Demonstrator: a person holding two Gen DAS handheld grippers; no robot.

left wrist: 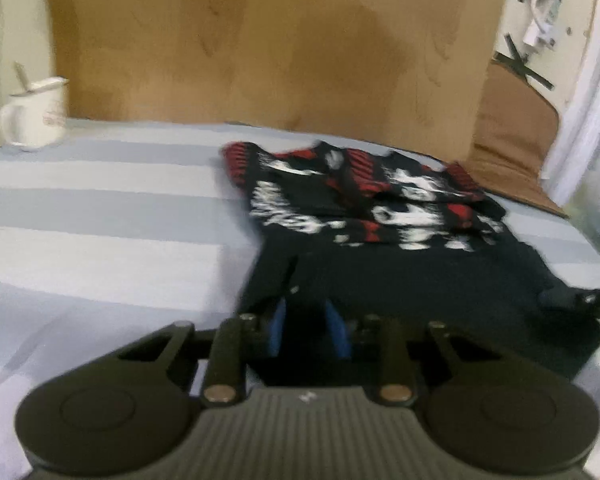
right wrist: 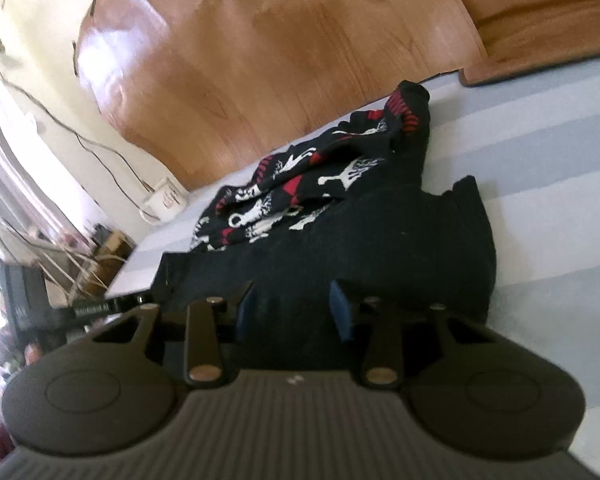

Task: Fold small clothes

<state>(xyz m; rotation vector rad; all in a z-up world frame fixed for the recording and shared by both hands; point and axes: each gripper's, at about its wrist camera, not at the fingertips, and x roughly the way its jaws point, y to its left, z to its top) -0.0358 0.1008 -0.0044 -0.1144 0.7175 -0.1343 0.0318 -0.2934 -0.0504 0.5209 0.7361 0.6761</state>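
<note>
We've got the black garment (left wrist: 400,280) on the striped bed (left wrist: 100,216), left gripper (left wrist: 308,328) and right gripper (right wrist: 292,312) both parted around its near hem; next we pinch, then fold it over

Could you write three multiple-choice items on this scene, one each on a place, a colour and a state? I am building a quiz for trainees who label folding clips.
1. Where does the white mug stand?
A. on the garment
B. at the far left of the bed, near the wall
C. on the floor

2. Which colours mark the patterned part of the black garment?
A. red and white
B. green and yellow
C. blue and orange

3. How do the jaws of the right gripper stand?
A. shut tight on the mug
B. hidden from view
C. apart, over black cloth

Key: 1 B, the mug sits beyond the striped sheet at the left; 2 A, red bands and white figures show; 3 C, a gap shows between the blue pads.
</note>
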